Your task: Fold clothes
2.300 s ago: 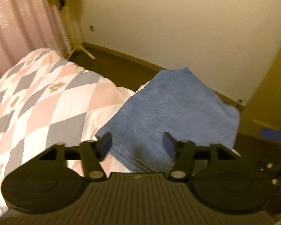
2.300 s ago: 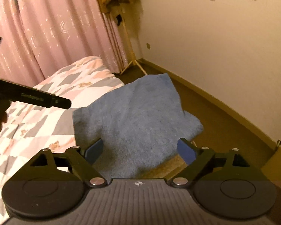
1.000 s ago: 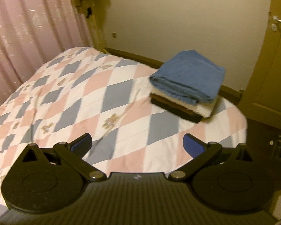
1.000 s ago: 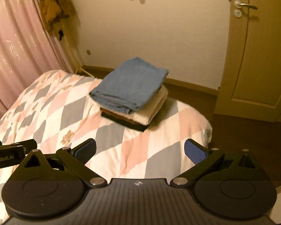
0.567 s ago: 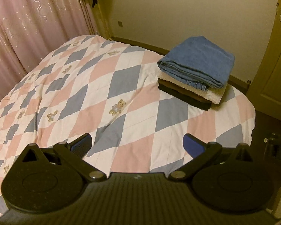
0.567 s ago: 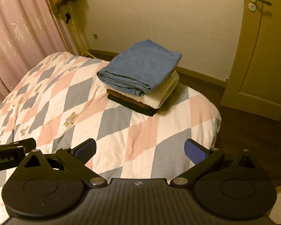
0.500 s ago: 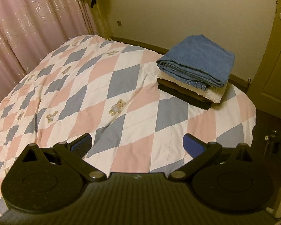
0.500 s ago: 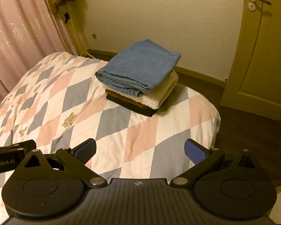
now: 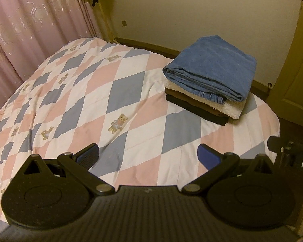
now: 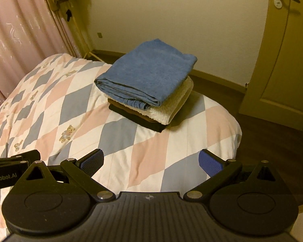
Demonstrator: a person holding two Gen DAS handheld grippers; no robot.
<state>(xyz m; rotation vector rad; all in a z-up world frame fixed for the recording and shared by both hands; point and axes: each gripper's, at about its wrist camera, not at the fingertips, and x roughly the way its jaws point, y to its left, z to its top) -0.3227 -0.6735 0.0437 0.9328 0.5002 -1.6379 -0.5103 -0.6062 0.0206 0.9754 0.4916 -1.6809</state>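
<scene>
Both claws hang wide apart and hold nothing: left gripper (image 9: 148, 154), right gripper (image 10: 151, 161), each above the bed's (image 10: 131, 147) near edge. The blue towel (image 10: 149, 72) sits folded atop the stack (image 10: 155, 115) by the far corner, squared up, so the folding looks done.

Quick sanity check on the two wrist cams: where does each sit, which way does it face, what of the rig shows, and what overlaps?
Left wrist: on the left hand-held gripper, looking forward and down over the quilt toward the folded stack; own open fingers show, right gripper's body at right edge.
Right wrist: on the right hand-held gripper, facing the stack and the door; own open fingers show, left gripper's body at left edge.
Shared: stack, quilt, curtain, back wall.
</scene>
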